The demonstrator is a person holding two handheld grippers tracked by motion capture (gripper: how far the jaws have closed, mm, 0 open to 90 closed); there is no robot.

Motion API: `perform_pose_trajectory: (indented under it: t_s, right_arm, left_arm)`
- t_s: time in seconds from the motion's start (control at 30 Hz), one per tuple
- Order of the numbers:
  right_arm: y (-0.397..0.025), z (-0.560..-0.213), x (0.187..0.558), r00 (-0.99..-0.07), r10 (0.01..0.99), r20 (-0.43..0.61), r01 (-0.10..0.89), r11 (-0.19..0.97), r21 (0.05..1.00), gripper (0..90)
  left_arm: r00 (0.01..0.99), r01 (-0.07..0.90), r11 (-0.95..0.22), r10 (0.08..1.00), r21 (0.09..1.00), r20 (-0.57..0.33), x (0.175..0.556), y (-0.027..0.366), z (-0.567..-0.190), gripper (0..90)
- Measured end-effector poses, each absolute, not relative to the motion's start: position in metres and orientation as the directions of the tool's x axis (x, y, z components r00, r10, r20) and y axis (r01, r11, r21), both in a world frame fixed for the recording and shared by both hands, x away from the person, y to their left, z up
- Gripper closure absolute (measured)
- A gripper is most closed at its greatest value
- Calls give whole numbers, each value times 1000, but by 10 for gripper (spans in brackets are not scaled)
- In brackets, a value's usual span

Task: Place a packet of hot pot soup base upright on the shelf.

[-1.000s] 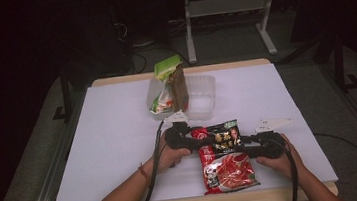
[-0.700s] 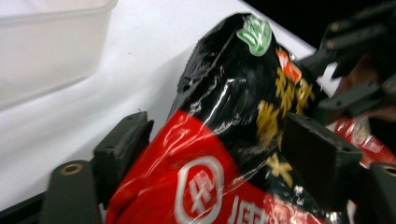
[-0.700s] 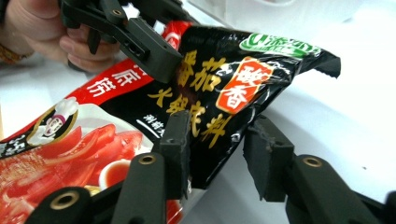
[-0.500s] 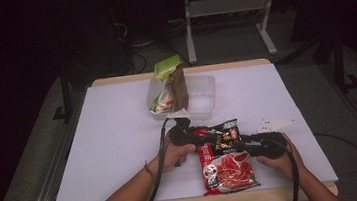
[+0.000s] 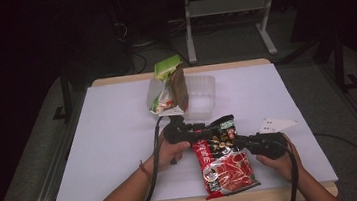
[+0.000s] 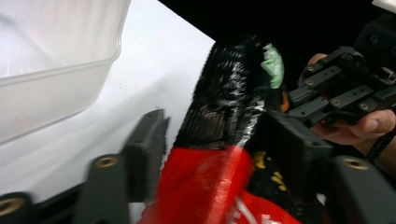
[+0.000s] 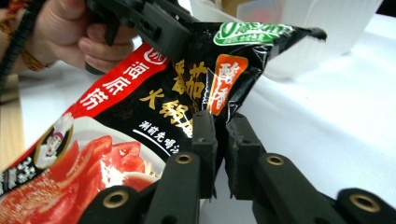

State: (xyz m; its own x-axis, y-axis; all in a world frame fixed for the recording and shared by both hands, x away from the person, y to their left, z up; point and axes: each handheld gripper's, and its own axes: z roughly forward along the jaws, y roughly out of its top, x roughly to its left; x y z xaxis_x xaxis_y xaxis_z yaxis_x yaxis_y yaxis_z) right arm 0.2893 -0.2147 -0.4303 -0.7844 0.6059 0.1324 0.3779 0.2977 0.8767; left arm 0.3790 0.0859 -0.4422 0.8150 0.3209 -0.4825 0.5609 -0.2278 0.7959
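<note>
Right gripper (image 7: 220, 135) has its jaws nearly shut, pinching the lower edge of the red-and-black sauce packet (image 7: 140, 121) between the pads; in the high view the same gripper (image 5: 249, 141) sits at the packet's right side, held by the right hand (image 5: 281, 162); left gripper (image 6: 210, 154) has its jaws a good way apart w/ the packet's black top edge (image 6: 229, 107) rising between them; the right-hand jaw looks to touch the foil, the other stands just clear, so can't tell if it truly clamps; in the high view the left gripper (image 5: 179, 129) meets the packet's upper left corner, left hand (image 5: 169, 154) behind it; packet (image 5: 223, 163) lies on the white counter (image 5: 110, 143) near the front edge, between the two hands, its top end lifted toward the grippers; clear plastic tub (image 5: 200, 98) stands just beyond the packet toward the back, w/ a green-topped bag (image 5: 167, 84) leaning in its left part; tub wall also seen at upper left of the left gripper view (image 6: 56, 70); grey three-cornered plate (image 5: 277, 124) rides on the right gripper.
</note>
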Motion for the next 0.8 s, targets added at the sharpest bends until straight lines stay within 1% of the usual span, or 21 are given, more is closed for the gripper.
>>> perform_pose_trajectory:
  t_s: [0.1,0.2,0.33,0.43,0.47,0.5,0.57,0.6,0.73,0.8]
  right_arm:
    - [-215,-429,288,-787,602,133,371,291,882,839]
    - [-216,-428,287,-791,599,125,360,290,887,840]
    - [-214,-428,286,-793,599,113,346,289,893,839]
    - [-216,-428,286,-795,595,116,342,283,896,838]
    - [-215,-427,286,-796,595,110,337,285,897,836]
    - [-215,-427,286,-796,595,110,336,283,898,834]
    - [-215,-427,287,-796,595,106,335,287,897,821]
    - [-215,-427,287,-798,593,108,334,286,898,818]
    - [-217,-425,288,-803,584,118,328,269,905,775]
    - [-218,-423,288,-798,593,107,319,264,910,677]
  left_arm:
    - [813,569,-265,326,779,-483,378,87,-445,253]
    - [814,574,-299,303,762,-495,375,86,-449,215]
    - [815,578,-302,254,758,-521,370,82,-451,246]
    - [815,579,-293,228,761,-533,369,82,-451,316]
    - [816,578,-289,201,763,-542,368,82,-451,376]
    - [827,562,-292,189,774,-530,367,82,-449,466]
    - [844,537,-296,200,790,-498,363,81,-444,571]
    - [853,522,-304,207,797,-479,362,81,-441,592]
    - [865,500,-296,213,814,-454,358,85,-431,666]
    - [867,496,-289,223,819,-446,357,86,-427,696]
